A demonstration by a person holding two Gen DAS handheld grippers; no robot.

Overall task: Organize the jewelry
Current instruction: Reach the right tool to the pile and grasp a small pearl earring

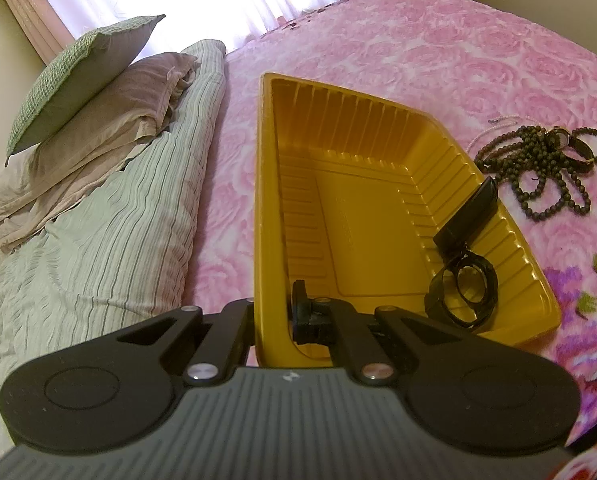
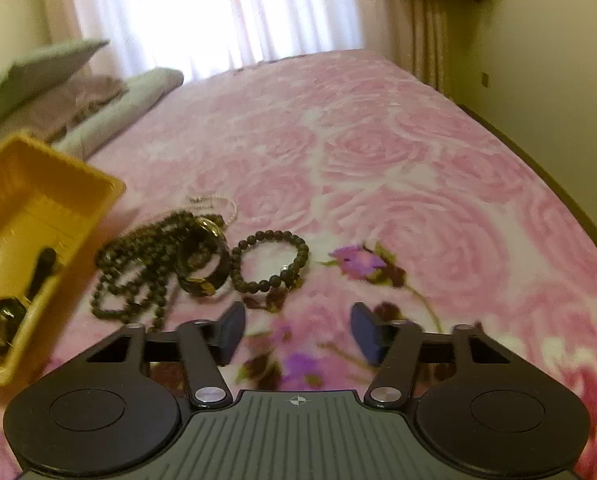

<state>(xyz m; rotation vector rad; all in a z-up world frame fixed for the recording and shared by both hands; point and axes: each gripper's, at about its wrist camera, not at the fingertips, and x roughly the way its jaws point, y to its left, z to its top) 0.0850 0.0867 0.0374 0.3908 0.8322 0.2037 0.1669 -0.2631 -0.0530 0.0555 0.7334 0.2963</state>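
A yellow plastic tray (image 1: 378,136) lies on the pink bed cover, with a black wristwatch (image 1: 464,272) inside at its right. My left gripper (image 1: 274,312) is shut on the tray's near left wall, one finger inside and one outside. The tray also shows at the left of the right wrist view (image 2: 98,196). A pile of dark bead necklaces (image 2: 138,264), a black and gold watch (image 2: 204,264), a dark bead bracelet (image 2: 270,258) and a thin pearl chain (image 2: 218,202) lie on the cover. My right gripper (image 2: 298,334) is open and empty, just short of the bracelet.
Striped folded bedding (image 1: 110,224) and stacked pillows (image 1: 78,92) lie left of the tray. A bright curtained window (image 2: 218,12) is behind the bed. The bed's right edge (image 2: 538,168) runs along a wall.
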